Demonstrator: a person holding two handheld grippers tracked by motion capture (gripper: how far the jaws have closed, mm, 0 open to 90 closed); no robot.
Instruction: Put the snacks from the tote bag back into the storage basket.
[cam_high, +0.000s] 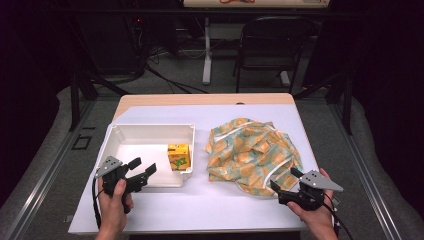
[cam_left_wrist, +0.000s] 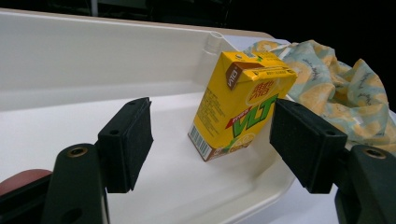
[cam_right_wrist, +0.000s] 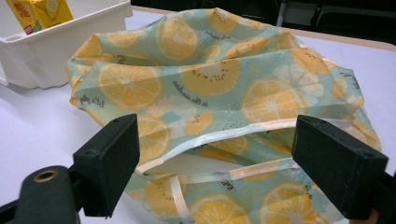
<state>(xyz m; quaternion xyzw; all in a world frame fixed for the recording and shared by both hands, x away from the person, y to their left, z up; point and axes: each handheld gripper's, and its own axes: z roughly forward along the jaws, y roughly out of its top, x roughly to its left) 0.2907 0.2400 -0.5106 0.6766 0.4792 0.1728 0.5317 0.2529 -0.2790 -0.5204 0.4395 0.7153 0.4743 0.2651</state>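
A yellow drink carton (cam_high: 179, 156) stands tilted in the white tray (cam_high: 150, 129), against its right wall. My left gripper (cam_high: 144, 167) hovers over the tray's near edge, open. In the left gripper view the carton (cam_left_wrist: 238, 102) sits beyond the gripper (cam_left_wrist: 212, 112), untouched by the pads. A cloth bag (cam_high: 252, 150) printed with orange slices lies crumpled to the right of the tray. My right gripper (cam_high: 285, 178) is open at the bag's near edge. In the right gripper view the gripper (cam_right_wrist: 219, 135) faces the bag's (cam_right_wrist: 201, 79) white-trimmed opening, its jaws to either side.
The white table (cam_high: 210, 205) has bare surface in front of the tray and bag. Seen from the right gripper, the tray's wall (cam_right_wrist: 60, 51) and the carton (cam_right_wrist: 39, 11) sit at the upper left. A black chair (cam_high: 272, 45) stands beyond the table's far edge.
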